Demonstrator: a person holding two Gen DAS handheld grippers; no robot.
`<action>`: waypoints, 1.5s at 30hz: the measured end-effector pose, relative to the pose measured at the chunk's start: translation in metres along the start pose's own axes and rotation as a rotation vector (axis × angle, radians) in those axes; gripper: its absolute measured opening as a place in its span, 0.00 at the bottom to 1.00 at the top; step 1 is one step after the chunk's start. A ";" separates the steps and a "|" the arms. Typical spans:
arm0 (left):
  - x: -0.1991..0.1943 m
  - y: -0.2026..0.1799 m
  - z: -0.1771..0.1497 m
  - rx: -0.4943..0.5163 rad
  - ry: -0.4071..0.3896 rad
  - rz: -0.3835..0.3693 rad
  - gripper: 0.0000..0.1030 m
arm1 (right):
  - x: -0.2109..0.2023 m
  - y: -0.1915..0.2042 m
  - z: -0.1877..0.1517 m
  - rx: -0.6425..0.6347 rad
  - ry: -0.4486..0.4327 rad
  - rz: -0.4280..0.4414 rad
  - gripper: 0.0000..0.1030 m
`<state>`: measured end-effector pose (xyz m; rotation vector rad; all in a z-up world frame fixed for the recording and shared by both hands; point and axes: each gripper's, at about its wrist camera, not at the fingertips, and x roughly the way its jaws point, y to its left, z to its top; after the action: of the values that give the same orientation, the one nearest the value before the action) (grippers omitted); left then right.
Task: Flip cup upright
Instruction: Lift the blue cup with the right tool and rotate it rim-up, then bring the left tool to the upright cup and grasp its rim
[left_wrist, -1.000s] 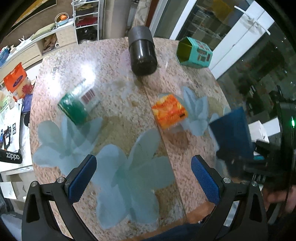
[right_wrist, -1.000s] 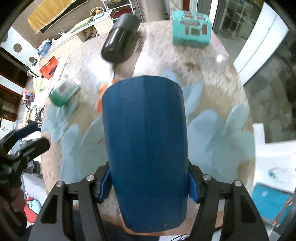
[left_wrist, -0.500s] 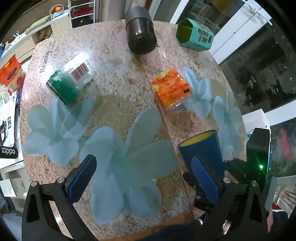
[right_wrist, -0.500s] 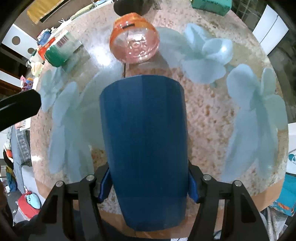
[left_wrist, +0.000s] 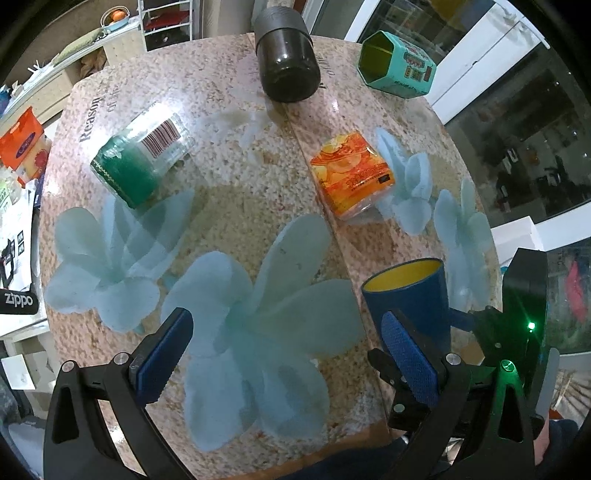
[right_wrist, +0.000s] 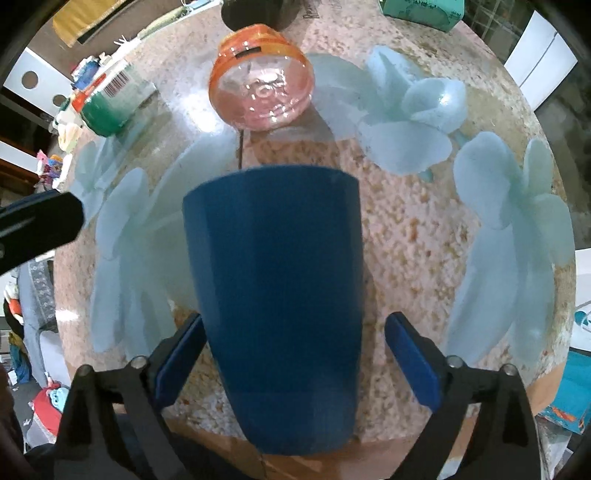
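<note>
The right gripper (right_wrist: 293, 360) stands released: its jaws are spread, with a clear gap on each side between the blue pads (right_wrist: 179, 360) and the cup (right_wrist: 277, 295). The cup stands upright on the table (right_wrist: 406, 229) near the front edge, and the left wrist view shows its yellow mouth facing up (left_wrist: 406, 295), so the flip itself appears done and the step in hand is judged to be the withdrawal. Draw the right gripper straight back along the line of its fingers, keeping both pads equally clear of the wall; a sideways drift would drag one pad against the cup and could tip it or slide it toward the table edge. Do not raise or rotate the tool until the fingertips have passed the cup body. The left gripper (left_wrist: 284, 354) is open and holds nothing, hovering over the flower print just beside the cup; keep it stationary so that its right pad (left_wrist: 408, 363) does not nudge the cup. Farther out lie the orange cup (left_wrist: 351, 177) on its side, the green jar (left_wrist: 142, 162), then the black container (left_wrist: 286, 66) and teal tin (left_wrist: 397, 68) at the far edge; none is close enough to obstruct the retreat.
</note>
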<state>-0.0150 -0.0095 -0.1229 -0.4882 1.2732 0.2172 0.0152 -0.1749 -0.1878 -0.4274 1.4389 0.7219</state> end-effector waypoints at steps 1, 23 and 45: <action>0.000 0.000 0.000 -0.005 0.002 -0.004 1.00 | 0.000 -0.001 0.001 -0.001 0.001 0.003 0.95; -0.034 -0.026 -0.004 -0.041 0.025 -0.119 1.00 | -0.104 -0.030 -0.013 -0.025 -0.071 0.006 1.00; 0.032 -0.090 0.005 -0.284 0.136 0.021 1.00 | -0.130 -0.116 0.040 -0.084 -0.049 0.202 1.00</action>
<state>0.0367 -0.0899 -0.1320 -0.7431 1.3877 0.3909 0.1256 -0.2566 -0.0738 -0.3284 1.4218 0.9517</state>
